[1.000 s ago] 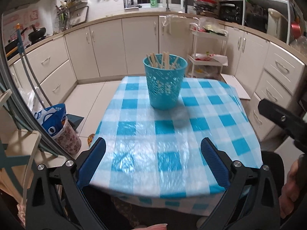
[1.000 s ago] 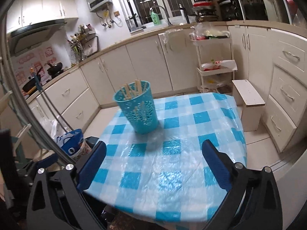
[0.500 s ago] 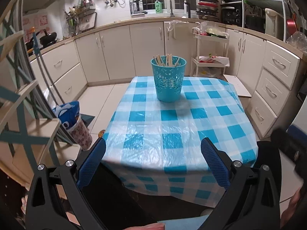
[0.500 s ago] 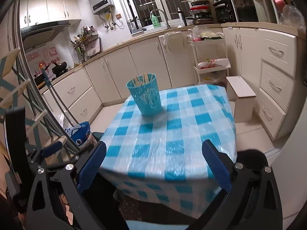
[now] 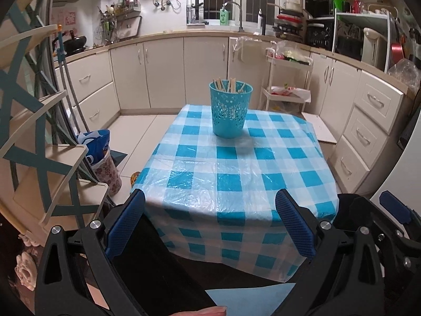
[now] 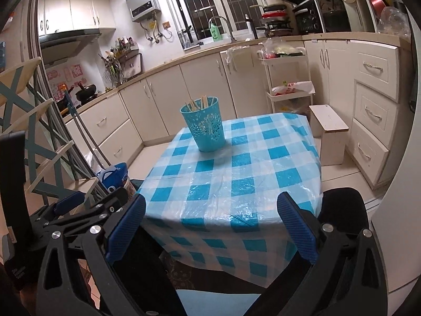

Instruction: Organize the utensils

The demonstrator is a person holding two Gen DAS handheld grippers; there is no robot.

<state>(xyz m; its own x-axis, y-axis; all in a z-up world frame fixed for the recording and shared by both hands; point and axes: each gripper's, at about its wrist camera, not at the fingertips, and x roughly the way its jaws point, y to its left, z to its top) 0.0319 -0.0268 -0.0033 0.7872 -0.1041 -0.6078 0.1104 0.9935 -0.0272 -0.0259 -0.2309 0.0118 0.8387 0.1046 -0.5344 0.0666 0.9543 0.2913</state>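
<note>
- Behind the checked surface (image 5: 236, 184), both my tools, left tool (image 5: 210, 223) and right tool (image 6: 210, 226), have drawn back, jaws apart, empty.
- Chopsticks (image 5: 230, 85) stand in the blue basket (image 5: 230, 113) (sorting looks finished).

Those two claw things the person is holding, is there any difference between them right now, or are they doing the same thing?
Hardly any difference. The left gripper looks at the blue basket nearly head-on, while the right gripper sees it from further right, toward the table's left side. Each shows at the edge of the other's view. Both are open, hold nothing, and hang short of the table's near edge. The chopsticks stand in the basket.
</note>
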